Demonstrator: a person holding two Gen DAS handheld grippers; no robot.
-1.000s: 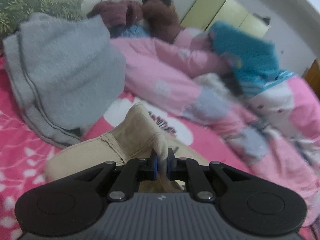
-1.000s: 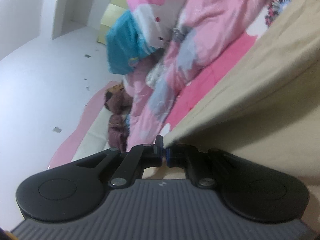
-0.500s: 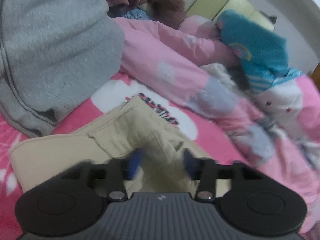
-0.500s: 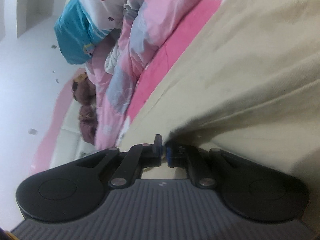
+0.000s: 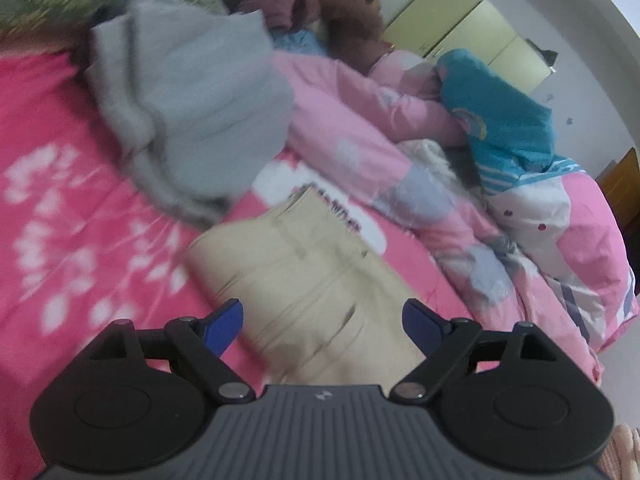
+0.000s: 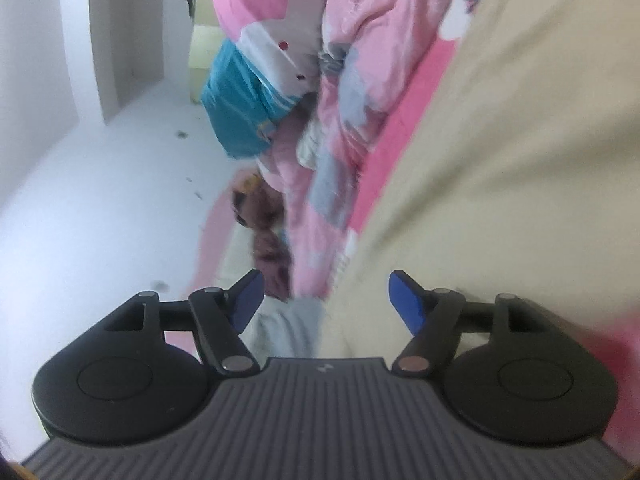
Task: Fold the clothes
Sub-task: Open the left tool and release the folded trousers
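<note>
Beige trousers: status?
Left tongs and right tongs opening, nothing pinched. Beige trousers folded on the bed. Grey garment beside, clear.

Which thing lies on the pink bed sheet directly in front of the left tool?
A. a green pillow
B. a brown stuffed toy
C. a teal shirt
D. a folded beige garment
D. In the left wrist view the folded beige garment lies flat on the pink bed sheet, just beyond the left tool, whose jaws are opening and press on nothing.
</note>
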